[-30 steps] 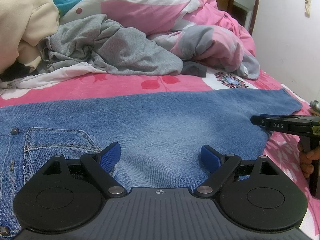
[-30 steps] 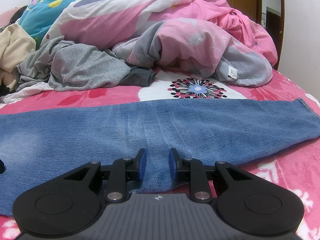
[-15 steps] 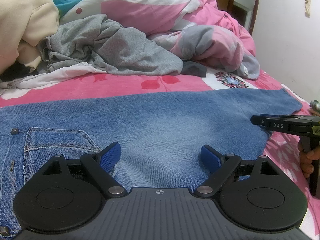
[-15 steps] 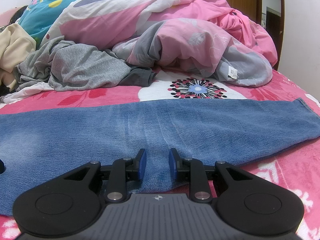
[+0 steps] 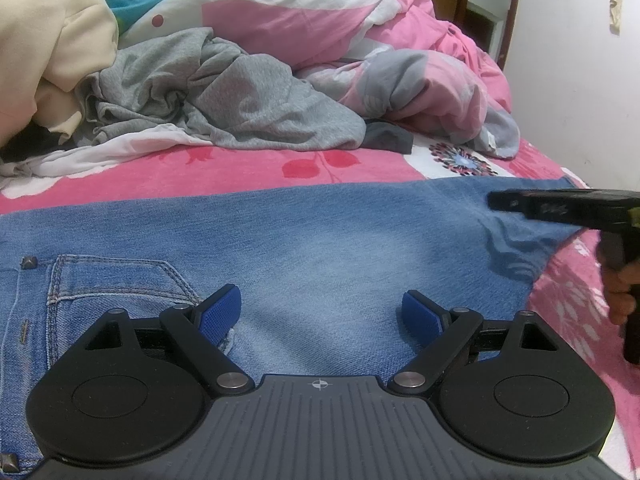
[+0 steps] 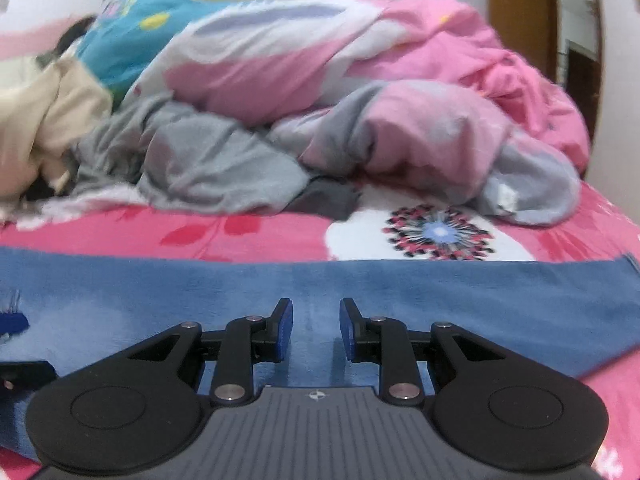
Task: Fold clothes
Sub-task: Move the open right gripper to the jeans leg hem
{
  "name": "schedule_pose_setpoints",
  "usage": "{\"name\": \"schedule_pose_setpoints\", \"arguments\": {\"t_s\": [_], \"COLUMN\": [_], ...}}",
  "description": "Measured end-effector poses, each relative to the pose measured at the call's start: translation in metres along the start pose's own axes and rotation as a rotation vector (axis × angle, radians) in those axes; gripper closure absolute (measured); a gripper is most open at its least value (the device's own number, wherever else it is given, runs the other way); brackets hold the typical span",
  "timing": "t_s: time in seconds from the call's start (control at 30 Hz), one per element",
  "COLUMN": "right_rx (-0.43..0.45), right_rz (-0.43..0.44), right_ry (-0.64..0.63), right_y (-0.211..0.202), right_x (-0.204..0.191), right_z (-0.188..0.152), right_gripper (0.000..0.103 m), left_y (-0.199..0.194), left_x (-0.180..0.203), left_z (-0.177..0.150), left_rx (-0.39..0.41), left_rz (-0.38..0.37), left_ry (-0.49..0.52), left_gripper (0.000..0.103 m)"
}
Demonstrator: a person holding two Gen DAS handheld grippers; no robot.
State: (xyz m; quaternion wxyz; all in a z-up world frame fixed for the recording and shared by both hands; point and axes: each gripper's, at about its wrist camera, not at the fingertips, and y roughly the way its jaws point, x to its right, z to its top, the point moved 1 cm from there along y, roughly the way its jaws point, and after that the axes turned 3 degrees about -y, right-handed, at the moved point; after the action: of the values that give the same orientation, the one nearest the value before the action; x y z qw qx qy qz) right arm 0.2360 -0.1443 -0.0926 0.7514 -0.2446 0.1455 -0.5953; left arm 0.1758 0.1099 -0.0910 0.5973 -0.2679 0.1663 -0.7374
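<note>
The jeans (image 5: 320, 248) lie flat across the near part of the pink bed (image 5: 224, 180). The left gripper (image 5: 320, 312) hovers wide open and empty; the right gripper (image 6: 315, 328) has its jaws narrowly apart, also empty. The folding seems not started; next, each must pinch an edge.

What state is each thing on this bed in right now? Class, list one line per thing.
jeans: spread flat across the bed, not yet folded.
grey garment: crumpled in a heap behind the jeans.
cream garment: bunched up, unfolded.
quilt: rumpled in a pile.
left gripper: open wide over the jeans.
right gripper: jaws narrowly apart above the denim, nothing pinched.
</note>
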Motion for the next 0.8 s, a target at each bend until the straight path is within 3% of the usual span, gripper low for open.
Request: {"name": "schedule_pose_setpoints", "arguments": {"t_s": [0.17,0.43,0.57,0.7,0.8], "right_rx": [-0.074,-0.108,-0.105,-0.024,0.020], "right_rz": [0.002,-0.229,-0.336,-0.307,-0.238], "right_ry": [-0.020,0.173,0.283,0.308,0.349], "right_y": [0.018,0.019,0.014,-0.014,-0.038], "right_x": [0.027,0.145,0.191,0.200,0.198], "right_z": [-0.008,-0.015,-0.017,-0.012,-0.009], "right_gripper": [0.076,0.076,0.076,0.076,0.075], "left_y": [0.000,-0.001,-0.015,-0.026,-0.015], "left_x": [0.000,0.000,0.000,0.014,0.028], "left_z": [0.000,0.000,0.005,0.019,0.024], "left_rx": [-0.001,0.004,0.037,0.087,0.041], "left_rz": [-0.002,-0.004,-0.047,-0.081,-0.084], "left_ry": [-0.002,-0.001,-0.047,-0.058,-0.048], "left_gripper": [0.014,0.013,0.007,0.005,0.005]}}
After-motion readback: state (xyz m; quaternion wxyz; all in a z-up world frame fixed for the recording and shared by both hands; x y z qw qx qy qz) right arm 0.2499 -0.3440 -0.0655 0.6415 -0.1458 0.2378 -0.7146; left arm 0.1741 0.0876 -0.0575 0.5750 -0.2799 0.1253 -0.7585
